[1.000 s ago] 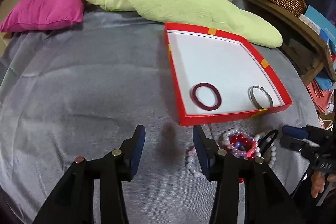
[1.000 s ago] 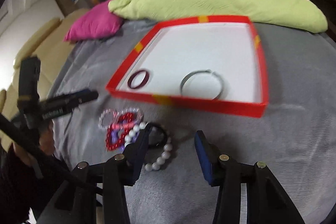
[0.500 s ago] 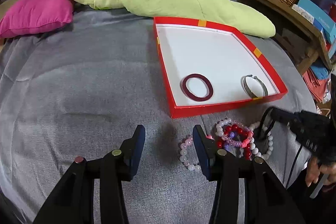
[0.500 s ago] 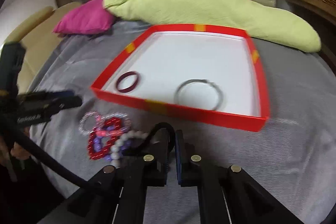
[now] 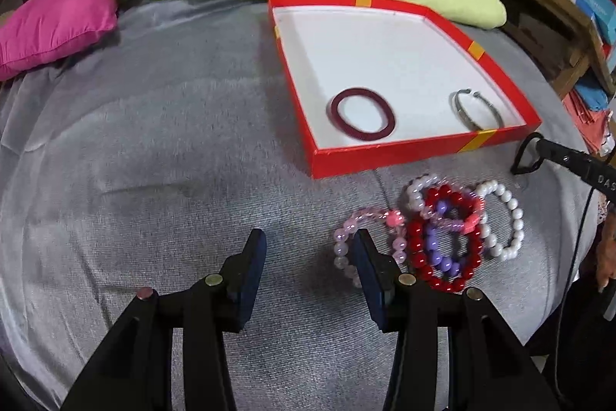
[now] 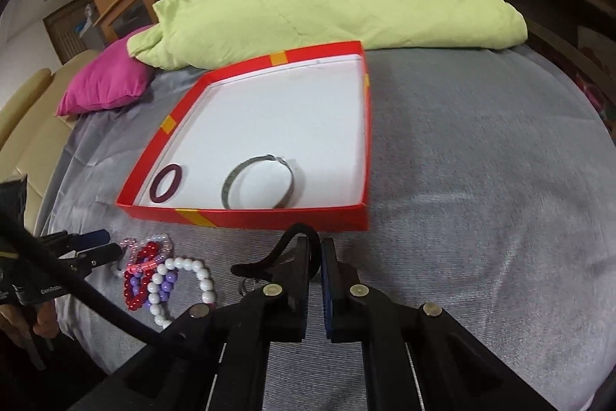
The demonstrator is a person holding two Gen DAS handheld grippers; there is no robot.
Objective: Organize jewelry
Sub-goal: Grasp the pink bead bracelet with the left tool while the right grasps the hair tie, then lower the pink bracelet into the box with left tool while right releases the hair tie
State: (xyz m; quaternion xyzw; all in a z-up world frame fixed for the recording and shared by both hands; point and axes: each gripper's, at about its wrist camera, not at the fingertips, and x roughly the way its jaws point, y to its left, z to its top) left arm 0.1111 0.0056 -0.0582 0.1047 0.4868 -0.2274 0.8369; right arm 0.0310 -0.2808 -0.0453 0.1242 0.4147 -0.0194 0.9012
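Left wrist view: the left gripper (image 5: 308, 257) gapes wide above the grey bed (image 5: 154, 160), empty, with the beaded bracelets (image 5: 442, 237) piled just right of it; snagging them could drag the heap.

Right wrist view: the right gripper (image 6: 316, 257) pinches a black band (image 6: 296, 237) near the red box (image 6: 250, 216). The limp loop may catch the wall.

We see pink bead bracelet (image 5: 356, 237) partly hidden behind left gripper's (image 5: 310, 259) finger, approx 5 o'clock of frame.
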